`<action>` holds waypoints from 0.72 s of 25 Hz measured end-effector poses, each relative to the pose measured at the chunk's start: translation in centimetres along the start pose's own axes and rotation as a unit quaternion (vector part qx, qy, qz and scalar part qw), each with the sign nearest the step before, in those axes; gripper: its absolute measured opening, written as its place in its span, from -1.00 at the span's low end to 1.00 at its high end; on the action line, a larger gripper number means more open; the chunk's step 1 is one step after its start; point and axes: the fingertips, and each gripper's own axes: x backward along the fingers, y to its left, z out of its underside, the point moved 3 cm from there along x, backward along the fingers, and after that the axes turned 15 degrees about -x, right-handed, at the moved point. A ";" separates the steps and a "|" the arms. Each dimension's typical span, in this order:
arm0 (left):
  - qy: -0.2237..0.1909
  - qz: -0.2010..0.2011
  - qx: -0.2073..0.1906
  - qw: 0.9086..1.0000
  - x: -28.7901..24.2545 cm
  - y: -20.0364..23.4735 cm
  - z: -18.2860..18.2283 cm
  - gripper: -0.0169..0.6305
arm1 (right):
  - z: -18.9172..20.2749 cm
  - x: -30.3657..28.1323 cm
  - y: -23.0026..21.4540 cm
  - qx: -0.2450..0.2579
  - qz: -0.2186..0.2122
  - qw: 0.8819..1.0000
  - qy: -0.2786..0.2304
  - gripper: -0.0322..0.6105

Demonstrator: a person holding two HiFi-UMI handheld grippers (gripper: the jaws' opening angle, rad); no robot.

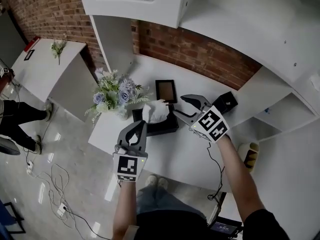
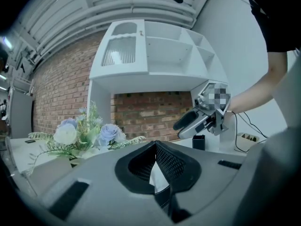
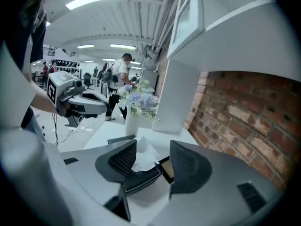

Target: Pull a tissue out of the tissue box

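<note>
A black tissue box [image 1: 159, 127] stands on the white table [image 1: 175, 156], and a white tissue [image 1: 154, 111] sticks up out of its top. My left gripper [image 1: 142, 125] points at the box's front left corner with its jaws together at the tips. In the left gripper view the tissue [image 2: 159, 180] shows through the slit below those tips; contact cannot be told. My right gripper [image 1: 179, 105] hovers at the box's right side, jaws wide apart and empty. The right gripper view shows the tissue [image 3: 143, 157] and box [image 3: 141, 178] between them.
A vase of pale blue flowers [image 1: 117, 95] stands left of the box. A small picture frame [image 1: 165, 90] leans behind it by the brick wall. A black cube [image 1: 226, 101], a cable [image 1: 215, 164] and a mug [image 1: 249, 154] are at the right. White shelving hangs overhead.
</note>
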 end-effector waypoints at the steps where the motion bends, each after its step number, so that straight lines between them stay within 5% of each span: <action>1: 0.003 -0.001 0.003 1.000 0.0 0.1 0.3 -0.92 | 0.3 -1.1 0.0 0.017 -0.014 0.999 0.025 -0.25; 10: 0.035 -0.015 0.017 0.999 0.6 0.5 2.9 -0.92 | 3.7 -9.9 -1.0 0.091 -0.104 0.975 0.175 -0.20; 18: 0.055 -0.028 0.024 0.998 1.8 1.1 4.4 -0.92 | 5.9 -13.6 -1.3 0.040 -0.144 0.960 0.235 -0.17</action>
